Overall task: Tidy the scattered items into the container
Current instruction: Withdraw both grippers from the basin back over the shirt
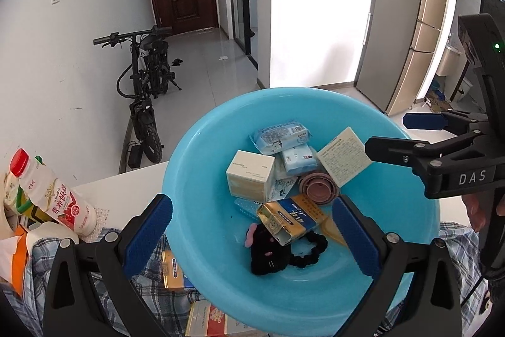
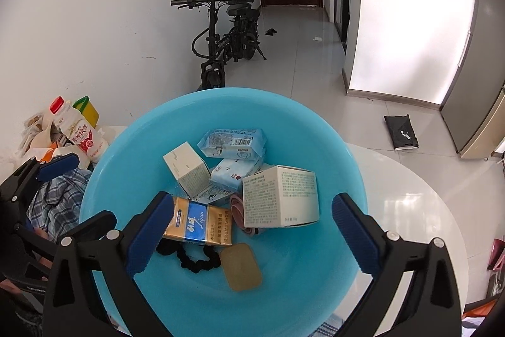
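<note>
A blue plastic basin (image 1: 202, 179) (image 2: 334, 153) holds two white boxes (image 1: 249, 179) (image 2: 281, 198), blue tissue packs (image 1: 281, 138) (image 2: 233, 142), a gold and blue cigarette pack (image 1: 290, 218) (image 2: 199, 221), a black scrunchie (image 2: 195, 261), a black plush toy (image 1: 265, 251), a pink ring (image 1: 318, 188) and a tan pad (image 2: 241, 267). My left gripper (image 1: 249, 239) is open and empty above the basin's near side. My right gripper (image 2: 249, 237) is open and empty above the basin; it also shows in the left wrist view (image 1: 388, 135), over the right rim.
A plaid cloth (image 1: 151, 289) (image 2: 56, 198) lies left of the basin with flat packets (image 1: 172, 270) and a red and gold box (image 1: 208, 321) on it. A milk drink bottle (image 1: 53, 191) (image 2: 82, 135) lies at the left. The white round table (image 2: 410, 210) extends right. A bicycle (image 2: 221, 40) stands by the wall.
</note>
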`<state>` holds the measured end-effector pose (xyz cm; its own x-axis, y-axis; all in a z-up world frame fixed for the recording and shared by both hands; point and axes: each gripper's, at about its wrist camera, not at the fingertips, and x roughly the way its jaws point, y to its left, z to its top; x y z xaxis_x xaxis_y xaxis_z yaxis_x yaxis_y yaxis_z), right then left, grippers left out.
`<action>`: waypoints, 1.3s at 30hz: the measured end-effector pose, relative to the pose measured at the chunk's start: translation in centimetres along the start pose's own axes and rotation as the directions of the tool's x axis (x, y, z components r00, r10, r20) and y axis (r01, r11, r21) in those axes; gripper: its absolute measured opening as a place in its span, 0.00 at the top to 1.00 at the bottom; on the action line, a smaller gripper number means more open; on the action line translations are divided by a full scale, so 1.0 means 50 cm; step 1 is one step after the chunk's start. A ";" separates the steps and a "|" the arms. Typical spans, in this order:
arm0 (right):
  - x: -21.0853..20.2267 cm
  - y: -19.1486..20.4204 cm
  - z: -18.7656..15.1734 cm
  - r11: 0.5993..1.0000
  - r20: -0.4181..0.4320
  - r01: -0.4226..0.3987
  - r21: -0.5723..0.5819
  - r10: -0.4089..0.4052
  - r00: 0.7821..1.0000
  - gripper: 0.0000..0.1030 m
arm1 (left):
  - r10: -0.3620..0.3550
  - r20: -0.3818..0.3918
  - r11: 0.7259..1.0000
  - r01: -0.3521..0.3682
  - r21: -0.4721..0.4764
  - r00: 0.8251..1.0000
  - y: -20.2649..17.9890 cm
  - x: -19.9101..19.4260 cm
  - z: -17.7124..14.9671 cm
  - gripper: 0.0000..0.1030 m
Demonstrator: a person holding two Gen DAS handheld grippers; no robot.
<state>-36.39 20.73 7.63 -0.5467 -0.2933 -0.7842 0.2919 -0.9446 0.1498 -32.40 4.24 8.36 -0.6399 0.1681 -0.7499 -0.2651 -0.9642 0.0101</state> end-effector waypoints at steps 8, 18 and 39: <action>-0.074 0.025 -0.033 1.000 0.028 -0.008 -0.029 0.009 1.000 0.03 | 0.029 0.024 1.000 -0.029 0.011 0.999 0.001 -0.076 -0.030 0.00; -0.168 0.076 -0.104 0.996 0.068 -0.051 -0.077 0.056 0.996 0.02 | -0.015 -0.029 0.999 0.016 0.034 0.999 -0.004 -0.161 -0.112 0.00; -0.230 0.156 -0.299 0.982 0.014 -0.122 -0.144 0.125 0.992 0.02 | -0.019 -0.069 0.999 0.022 0.041 0.997 -0.015 -0.252 -0.321 0.00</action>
<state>-16.09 18.92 8.81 -0.5171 -0.4111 -0.7508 0.4662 -0.8709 0.1558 -12.56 -0.44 7.18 -0.5831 0.1715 -0.7941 -0.3079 -0.9512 0.0207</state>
